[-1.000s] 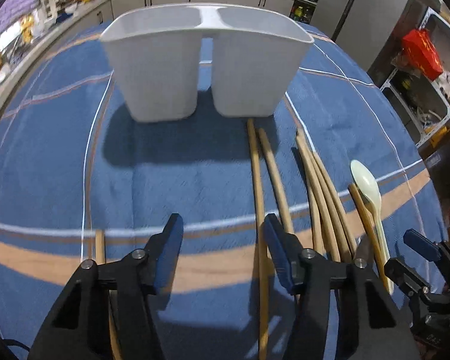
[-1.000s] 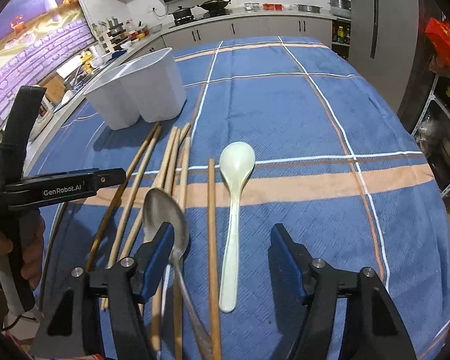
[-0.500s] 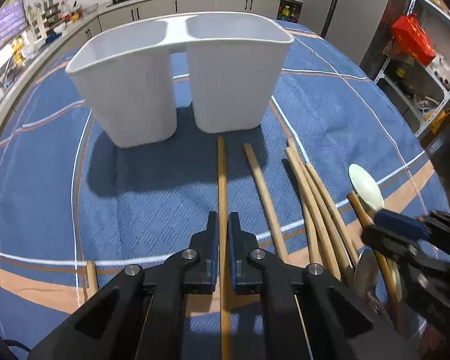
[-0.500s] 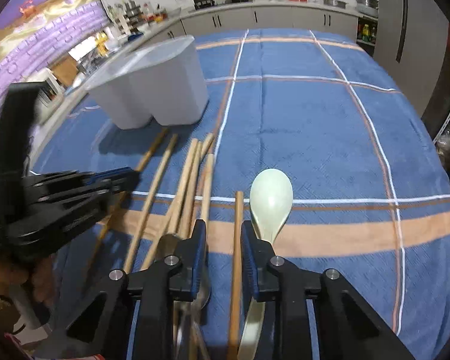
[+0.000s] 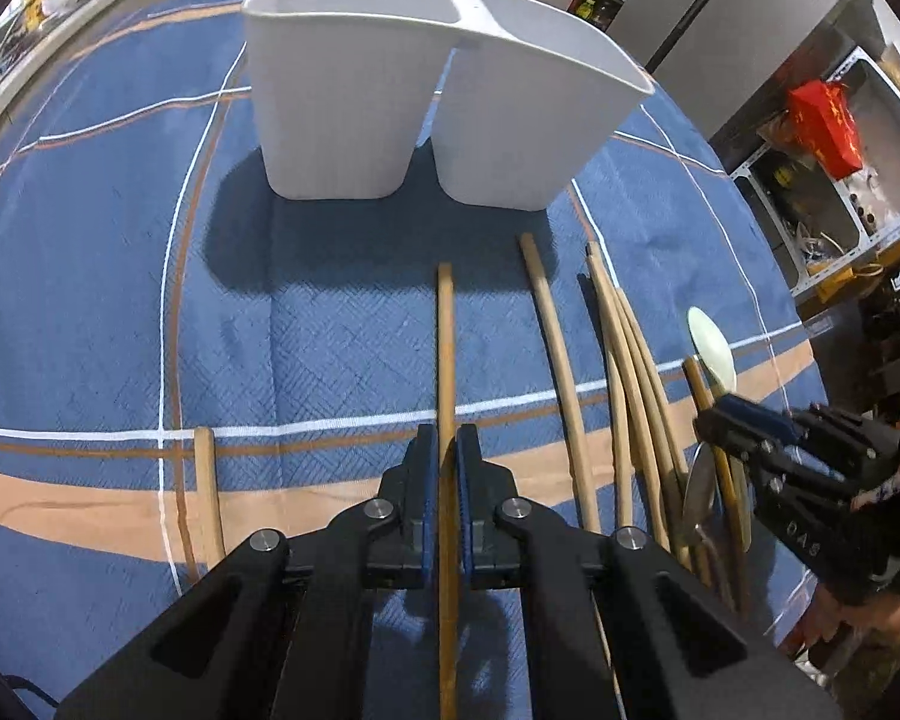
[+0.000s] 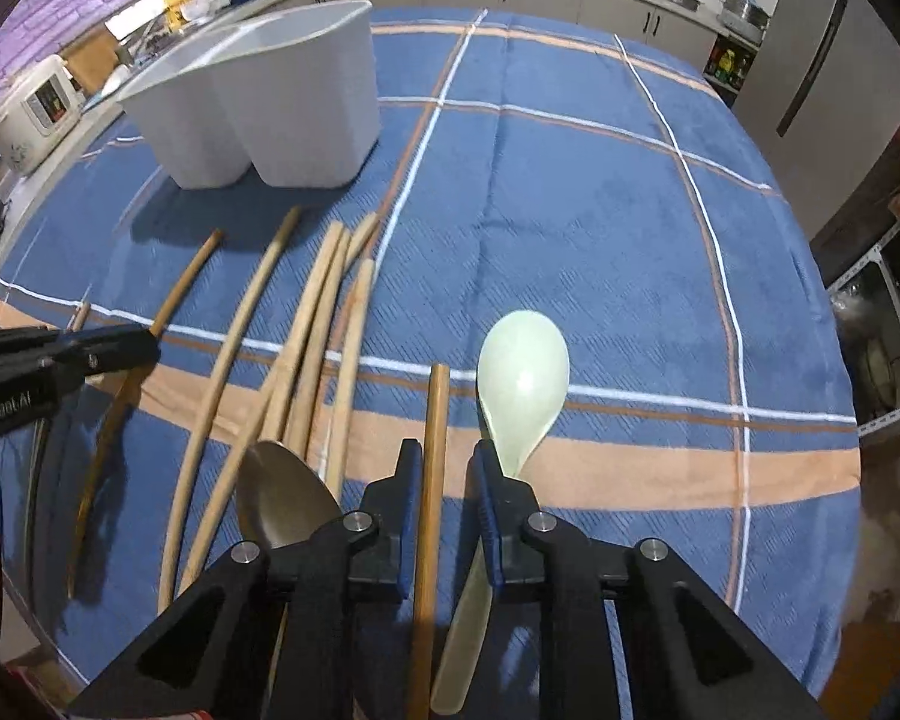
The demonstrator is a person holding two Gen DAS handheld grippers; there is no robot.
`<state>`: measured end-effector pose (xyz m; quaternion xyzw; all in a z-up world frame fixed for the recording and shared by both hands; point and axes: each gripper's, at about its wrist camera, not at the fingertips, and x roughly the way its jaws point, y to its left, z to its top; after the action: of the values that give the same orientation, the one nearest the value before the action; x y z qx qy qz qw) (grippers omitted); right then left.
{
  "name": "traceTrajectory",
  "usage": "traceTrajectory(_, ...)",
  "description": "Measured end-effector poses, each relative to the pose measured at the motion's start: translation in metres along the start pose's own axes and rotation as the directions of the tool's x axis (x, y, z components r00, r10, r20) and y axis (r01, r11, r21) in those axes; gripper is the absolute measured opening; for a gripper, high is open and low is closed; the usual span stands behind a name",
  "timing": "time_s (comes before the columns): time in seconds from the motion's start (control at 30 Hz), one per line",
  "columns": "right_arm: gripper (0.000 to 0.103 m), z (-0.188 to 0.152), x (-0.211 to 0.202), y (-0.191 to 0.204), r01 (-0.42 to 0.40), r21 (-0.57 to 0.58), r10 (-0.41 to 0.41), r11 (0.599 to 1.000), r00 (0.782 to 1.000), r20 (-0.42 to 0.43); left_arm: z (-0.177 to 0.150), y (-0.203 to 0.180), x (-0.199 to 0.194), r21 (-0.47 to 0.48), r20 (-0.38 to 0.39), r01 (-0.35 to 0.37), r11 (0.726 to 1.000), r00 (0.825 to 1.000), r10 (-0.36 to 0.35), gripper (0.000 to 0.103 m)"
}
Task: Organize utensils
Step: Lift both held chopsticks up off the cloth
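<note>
Both your grippers have swung in over the sticks since a second ago. Your left gripper [image 5: 444,468] is clamped on one long wooden chopstick [image 5: 445,348]; your right gripper's [image 6: 444,480] jaws have just been closing around another wooden chopstick [image 6: 433,420], not yet pinching. Next, lift toward the white two-compartment plastic holder [image 5: 426,96] ahead. Only the right view shows the pale green plastic spoon [image 6: 522,384] just beside its right jaw.

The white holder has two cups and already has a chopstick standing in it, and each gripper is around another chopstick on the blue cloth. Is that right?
Not quite. The white holder has two cups, but the left wrist view shows no chopstick standing in it. The rest holds: the left gripper and right gripper are each around a chopstick on the blue cloth.
</note>
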<state>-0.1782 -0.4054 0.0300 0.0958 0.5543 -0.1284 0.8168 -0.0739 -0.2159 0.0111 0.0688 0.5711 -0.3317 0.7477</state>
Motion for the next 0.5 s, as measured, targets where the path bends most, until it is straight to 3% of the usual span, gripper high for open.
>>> traceTrajectory(0.3, 0.019, -0.006, -0.001, -0.003, 0.004, -0.013, -0.006, 1.000, 0.992, -0.125, 0.025, -0.019, 0.012, 0.048, -0.075, -0.032, 0.998, 0.997, 0.036, 0.006)
traceTrajectory(0.5, 0.019, -0.003, 0.001, -0.001, 0.008, -0.013, -0.010, 1.000, 0.978, -0.210, 0.038, -0.031, 0.022, 0.118, -0.078, -0.056, 0.991, 0.995, 0.065, 0.006)
